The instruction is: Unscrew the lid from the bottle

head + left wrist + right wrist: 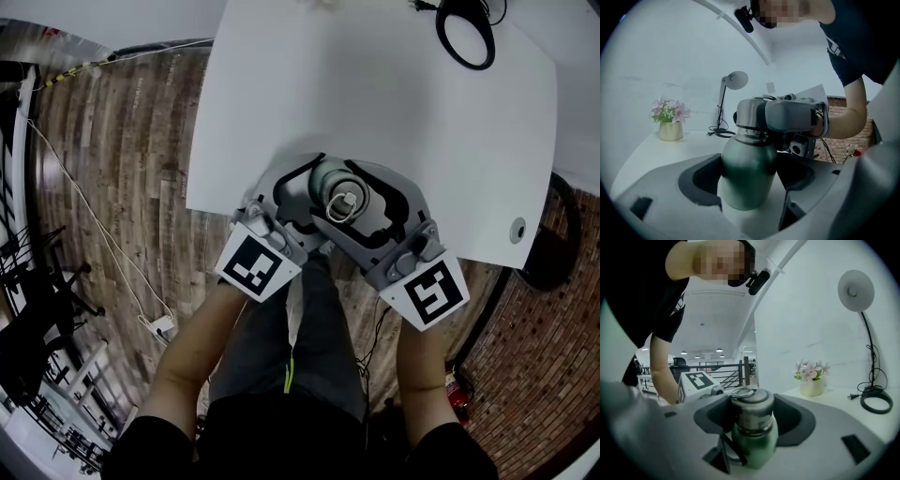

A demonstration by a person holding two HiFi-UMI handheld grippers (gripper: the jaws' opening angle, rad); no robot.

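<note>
A green metal bottle (747, 173) stands upright near the front edge of the white table (375, 94), with a steel lid (751, 411) that has a wire ring on top. My left gripper (749, 180) is shut on the bottle's green body, its pads against both sides. My right gripper (752, 417) comes from the opposite side and is shut on the lid, one grey jaw wrapping round it in the left gripper view. From the head view I look down on the lid (342, 202) between both grippers, whose jaws hide most of the body.
A desk lamp (733, 82) with a round black base (466, 33) and cord stands at the table's far side. A small pot of pink flowers (811, 378) sits beside it. The table's near edge (281, 211) lies just under the grippers, with wooden floor beyond.
</note>
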